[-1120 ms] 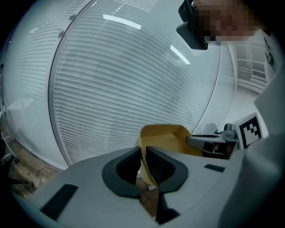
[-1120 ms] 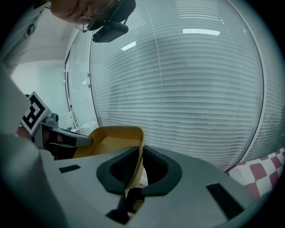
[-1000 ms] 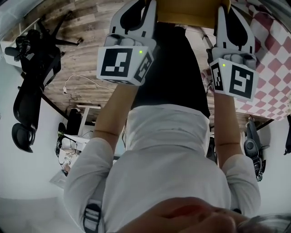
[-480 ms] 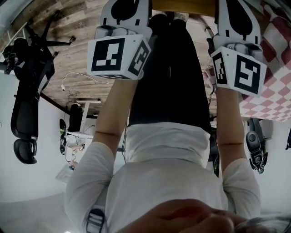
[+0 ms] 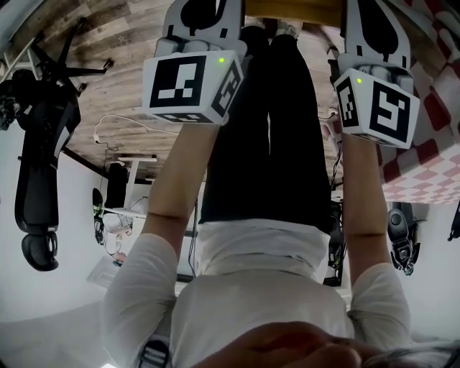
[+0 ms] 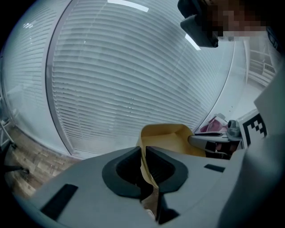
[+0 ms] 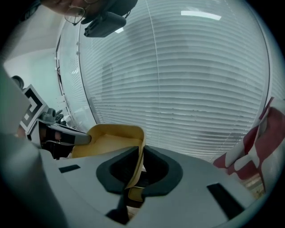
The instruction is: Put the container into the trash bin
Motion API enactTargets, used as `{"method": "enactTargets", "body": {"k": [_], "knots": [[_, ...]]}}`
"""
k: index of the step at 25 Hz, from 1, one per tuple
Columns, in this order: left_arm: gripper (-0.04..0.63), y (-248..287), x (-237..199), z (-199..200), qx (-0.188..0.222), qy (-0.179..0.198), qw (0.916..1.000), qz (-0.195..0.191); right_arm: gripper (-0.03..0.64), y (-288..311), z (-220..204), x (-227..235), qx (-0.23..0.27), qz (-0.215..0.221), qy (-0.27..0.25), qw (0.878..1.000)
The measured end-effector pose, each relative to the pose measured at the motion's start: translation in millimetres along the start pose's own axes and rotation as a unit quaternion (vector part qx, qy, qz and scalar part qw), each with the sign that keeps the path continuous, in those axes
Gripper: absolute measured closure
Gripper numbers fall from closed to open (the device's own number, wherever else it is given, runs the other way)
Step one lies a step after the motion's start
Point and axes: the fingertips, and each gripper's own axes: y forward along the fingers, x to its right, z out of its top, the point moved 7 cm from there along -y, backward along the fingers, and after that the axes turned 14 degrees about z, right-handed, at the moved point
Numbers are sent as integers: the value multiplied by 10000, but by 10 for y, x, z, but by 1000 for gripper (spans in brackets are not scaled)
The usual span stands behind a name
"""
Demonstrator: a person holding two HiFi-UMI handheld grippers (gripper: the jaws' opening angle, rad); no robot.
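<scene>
The container is a shallow tan paper tray, seen only as a strip at the top edge of the head view between the two grippers. My left gripper is shut on its left wall, which stands pinched between the dark pads. My right gripper is shut on the opposite wall of the container. In the head view the left gripper and the right gripper hang side by side above the person's black-trousered legs. Both point downward and away from the body.
A black office chair stands at the left on the wooden floor. A red-and-white checked cloth covers something at the right. White window blinds fill the space ahead of both grippers. Cables lie on the floor by a small desk.
Both grippers have sunk together with the container held between them. The head view has tipped forward, so more of the legs shows. Both grips look unchanged.
</scene>
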Motion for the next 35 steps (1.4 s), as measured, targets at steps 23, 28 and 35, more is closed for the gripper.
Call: {"method": "enactTargets", "body": {"k": [23, 28, 35], "knots": [[537, 232, -102, -319, -190, 172, 9992, 308, 546, 221, -349, 57, -282, 34, -74, 9996], [517, 157, -197, -377, -221, 200, 9985, 469, 503, 188, -328, 36, -255, -3, -84, 9996], [517, -118, -118, -224, -108, 231, 9993, 272, 503, 57, -27, -120, -90, 122, -331, 9993]]}}
